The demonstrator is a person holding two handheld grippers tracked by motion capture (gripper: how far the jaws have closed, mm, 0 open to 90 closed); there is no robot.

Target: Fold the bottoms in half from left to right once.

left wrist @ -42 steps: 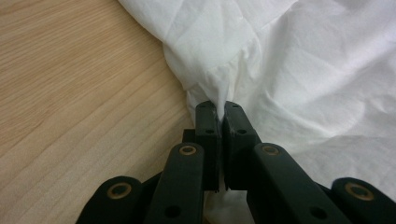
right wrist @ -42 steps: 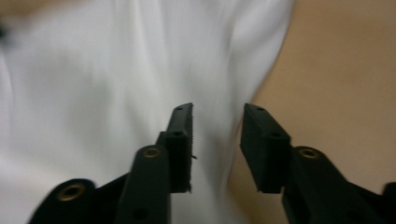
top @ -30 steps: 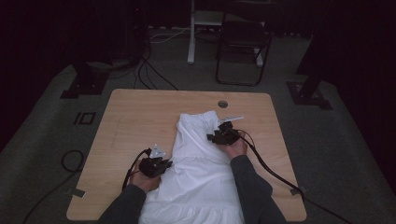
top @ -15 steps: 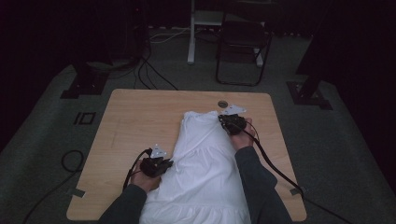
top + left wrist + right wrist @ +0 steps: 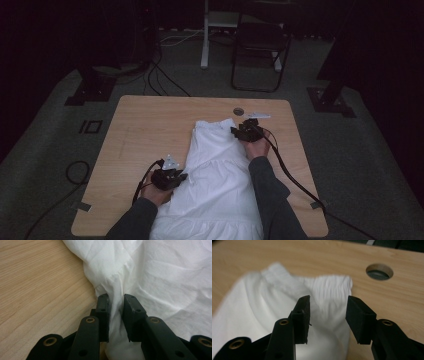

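A white garment point(image 5: 215, 170) lies lengthwise on the wooden table point(image 5: 150, 125), its gathered top hem at the far end. My left gripper point(image 5: 186, 176) sits at the garment's left edge. In the left gripper view a bunched fold of the garment point(image 5: 162, 277) runs between the jaws of the left gripper point(image 5: 115, 298) and touches both pads; these jaws have just been opening. My right gripper point(image 5: 234, 131) is at the far right corner of the hem. Its jaws have just been opening, and in the right gripper view the right gripper point(image 5: 328, 300) stands apart over the hem point(image 5: 329, 287) with nothing pinched.
A round cable hole point(image 5: 238, 111) point(image 5: 379, 271) is in the table just beyond the hem. The right gripper's cable point(image 5: 290, 175) trails across the table's right side. A chair point(image 5: 260, 45) and stands are on the floor behind, and cables point(image 5: 75, 172) lie at the left.
My right gripper moved up along the garment to its far hem, shut there, then let go. The hem now lies flatter. The left hand stayed put.
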